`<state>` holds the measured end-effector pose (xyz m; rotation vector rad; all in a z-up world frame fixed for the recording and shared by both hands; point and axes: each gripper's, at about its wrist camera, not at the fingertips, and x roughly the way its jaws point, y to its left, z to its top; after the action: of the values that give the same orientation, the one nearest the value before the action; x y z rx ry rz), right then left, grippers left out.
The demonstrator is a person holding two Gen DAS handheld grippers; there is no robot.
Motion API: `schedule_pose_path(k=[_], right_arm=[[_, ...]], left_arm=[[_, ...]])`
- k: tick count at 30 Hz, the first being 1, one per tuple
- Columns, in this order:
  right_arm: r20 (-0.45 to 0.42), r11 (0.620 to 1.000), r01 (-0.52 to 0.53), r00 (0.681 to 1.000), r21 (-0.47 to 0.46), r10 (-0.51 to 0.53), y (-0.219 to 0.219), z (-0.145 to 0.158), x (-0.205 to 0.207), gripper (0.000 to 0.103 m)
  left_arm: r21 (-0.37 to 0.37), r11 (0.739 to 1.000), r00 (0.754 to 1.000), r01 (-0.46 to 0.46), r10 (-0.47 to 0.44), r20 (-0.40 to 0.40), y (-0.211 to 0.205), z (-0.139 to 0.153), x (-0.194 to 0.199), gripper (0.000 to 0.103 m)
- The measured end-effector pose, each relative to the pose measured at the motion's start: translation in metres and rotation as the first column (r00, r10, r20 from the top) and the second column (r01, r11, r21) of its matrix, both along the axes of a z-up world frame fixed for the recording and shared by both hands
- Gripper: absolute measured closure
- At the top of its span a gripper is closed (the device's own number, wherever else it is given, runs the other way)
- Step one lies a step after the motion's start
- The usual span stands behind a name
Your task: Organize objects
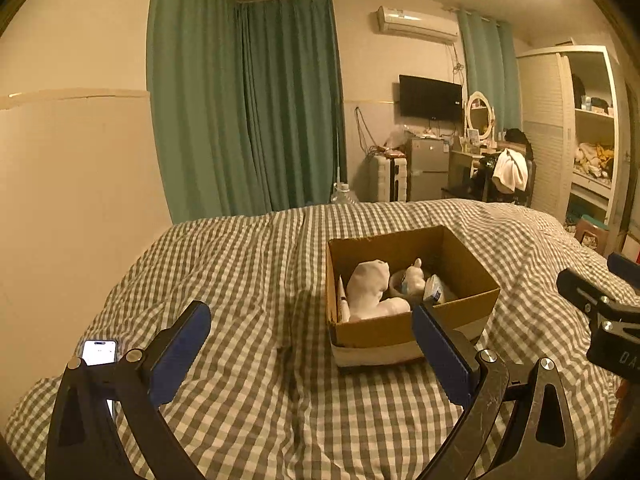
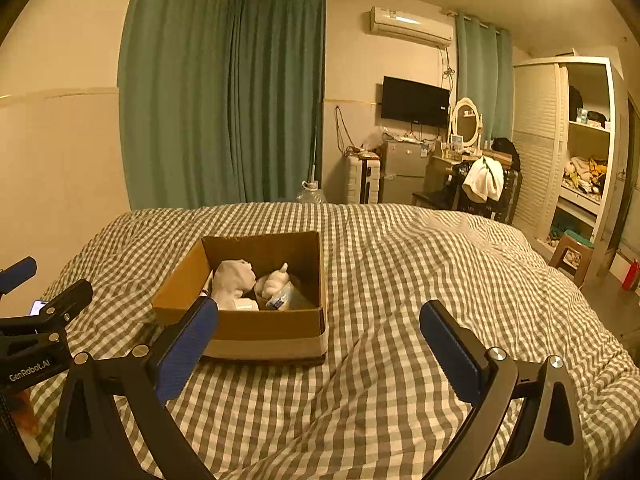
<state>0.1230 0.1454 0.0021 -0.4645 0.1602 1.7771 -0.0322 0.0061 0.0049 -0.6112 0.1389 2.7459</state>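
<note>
An open cardboard box (image 1: 376, 332) sits on the checked bed cover (image 1: 248, 264); it also shows in the right wrist view (image 2: 256, 330). Inside lie a white sock or cloth (image 1: 366, 290), a small white figurine (image 1: 415, 278) and a small white packet (image 1: 435, 290). My left gripper (image 1: 312, 344) is open and empty, held above the bed just in front of the box. My right gripper (image 2: 320, 344) is open and empty, to the right of the box's front corner. Each gripper shows at the edge of the other's view.
A lit phone (image 1: 99, 353) lies on the bed at the left. Green curtains (image 1: 248, 100) hang behind the bed. A fridge (image 1: 428, 168), a desk with a chair (image 1: 508, 172) and an open wardrobe (image 1: 588, 136) stand at the far right. A stool (image 2: 570, 256) stands by the bed.
</note>
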Motion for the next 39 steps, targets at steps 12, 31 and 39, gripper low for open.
schedule_pose_path(k=[12,31,39], right_arm=[[0.011,1.0,0.012,1.0,-0.022,-0.012,0.003,-0.006,-0.003,0.002],[0.02,0.999,0.002,1.0,-0.041,-0.001,0.004,-0.015,-0.011,0.002],[0.025,0.999,-0.001,1.0,-0.047,0.002,0.005,-0.019,-0.013,0.002]], left_arm=[[0.006,1.0,1.0,0.001,-0.001,0.004,-0.003,0.002,-0.003,0.0],[-0.002,1.0,1.0,0.001,-0.001,0.013,-0.001,-0.002,-0.002,0.0],[-0.003,1.0,1.0,0.0,0.0,0.011,-0.001,-0.002,-0.002,0.0]])
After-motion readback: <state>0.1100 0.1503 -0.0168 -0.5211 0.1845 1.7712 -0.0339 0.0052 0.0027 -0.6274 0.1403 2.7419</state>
